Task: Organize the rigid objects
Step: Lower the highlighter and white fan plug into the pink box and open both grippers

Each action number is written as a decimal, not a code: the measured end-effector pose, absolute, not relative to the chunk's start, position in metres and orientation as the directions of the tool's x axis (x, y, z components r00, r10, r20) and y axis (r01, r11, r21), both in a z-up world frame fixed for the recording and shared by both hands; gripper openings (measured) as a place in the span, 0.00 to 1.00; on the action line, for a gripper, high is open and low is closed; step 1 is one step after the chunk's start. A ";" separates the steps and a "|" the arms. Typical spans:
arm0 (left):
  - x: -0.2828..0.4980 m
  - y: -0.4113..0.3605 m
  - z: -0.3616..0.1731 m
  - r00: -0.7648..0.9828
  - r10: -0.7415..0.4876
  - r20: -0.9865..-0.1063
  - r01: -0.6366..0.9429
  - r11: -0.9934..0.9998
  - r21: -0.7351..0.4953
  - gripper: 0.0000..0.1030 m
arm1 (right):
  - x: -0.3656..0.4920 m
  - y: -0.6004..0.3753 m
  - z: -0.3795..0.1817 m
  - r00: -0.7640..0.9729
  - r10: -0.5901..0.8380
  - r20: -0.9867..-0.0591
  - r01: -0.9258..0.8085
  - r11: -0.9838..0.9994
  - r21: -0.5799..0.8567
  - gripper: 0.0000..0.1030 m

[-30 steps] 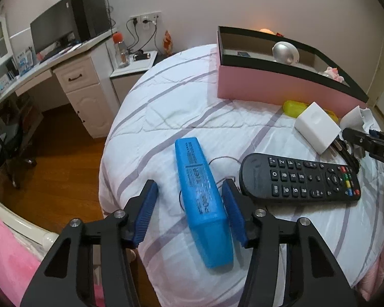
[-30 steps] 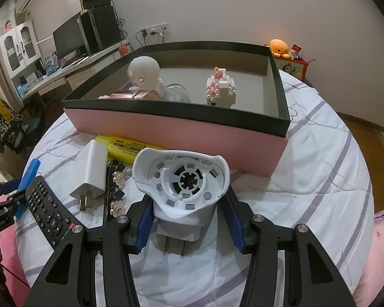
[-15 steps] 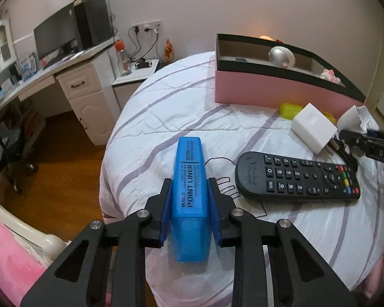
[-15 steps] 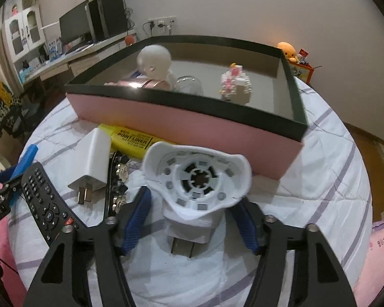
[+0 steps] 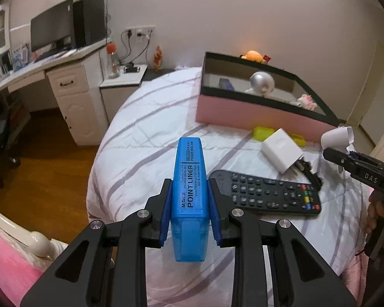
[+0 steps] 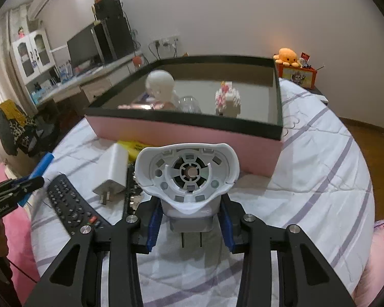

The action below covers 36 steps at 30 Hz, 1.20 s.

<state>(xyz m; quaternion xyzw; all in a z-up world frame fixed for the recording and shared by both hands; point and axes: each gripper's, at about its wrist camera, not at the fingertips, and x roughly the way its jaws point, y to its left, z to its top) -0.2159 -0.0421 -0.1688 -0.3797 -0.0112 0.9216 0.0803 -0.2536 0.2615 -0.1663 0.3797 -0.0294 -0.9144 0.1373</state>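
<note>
My left gripper (image 5: 189, 215) is shut on a blue Point Liner highlighter (image 5: 189, 179) and holds it above the striped bed cover. My right gripper (image 6: 190, 220) is shut on a white plug-in device with a round vented face (image 6: 187, 174), lifted off the bed. A pink box with a black rim (image 6: 187, 133) stands behind it, holding a white figure, a clear item and a pink block toy. The box also shows in the left wrist view (image 5: 256, 112). A black remote (image 5: 266, 194), a white charger (image 5: 281, 151) and a yellow highlighter (image 5: 262, 133) lie on the bed.
A black strap with studs (image 6: 131, 192) lies beside the charger (image 6: 114, 171). The remote (image 6: 71, 204) lies at the bed's left side. A white desk with a monitor (image 5: 51, 33) and a nightstand (image 5: 123, 76) stand left of the bed. Wooden floor surrounds the bed.
My left gripper closed on the blue highlighter and lifted it off the bed. My right gripper closed on the white plug-in device and raised it toward the pink box.
</note>
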 end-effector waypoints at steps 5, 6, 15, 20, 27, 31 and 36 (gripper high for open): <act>-0.210 -0.027 -0.146 -0.736 0.124 -0.666 -0.132 -0.990 -0.039 0.26 | -0.240 0.265 -0.149 -0.712 -0.277 -0.646 0.233 -0.960 0.155 0.39; -0.208 -0.024 -0.140 -0.748 0.111 -0.654 -0.133 -0.991 -0.016 0.26 | -0.237 0.268 -0.144 -0.721 -0.276 -0.635 0.233 -0.960 0.153 0.39; -0.192 0.004 -0.066 -0.863 0.139 -0.485 -0.176 -0.984 0.030 0.26 | -0.202 0.267 -0.085 -0.824 -0.297 -0.483 0.283 -0.953 0.104 0.39; -0.183 0.012 -0.030 -0.907 0.169 -0.386 -0.190 -0.982 0.018 0.26 | -0.185 0.262 -0.054 -0.864 -0.296 -0.408 0.302 -0.952 0.050 0.39; -0.191 0.021 -0.012 -0.922 0.168 -0.349 -0.195 -0.980 0.043 0.26 | -0.181 0.259 -0.029 -0.890 -0.300 -0.344 0.314 -0.949 0.015 0.39; -0.200 0.025 -0.009 -0.926 0.159 -0.343 -0.189 -0.980 0.056 0.26 | -0.185 0.257 -0.020 -0.900 -0.304 -0.313 0.320 -0.947 0.001 0.39; -0.217 0.025 -0.007 -0.928 0.136 -0.346 -0.169 -0.983 0.067 0.26 | -0.195 0.255 -0.015 -0.902 -0.307 -0.303 0.324 -0.946 -0.007 0.39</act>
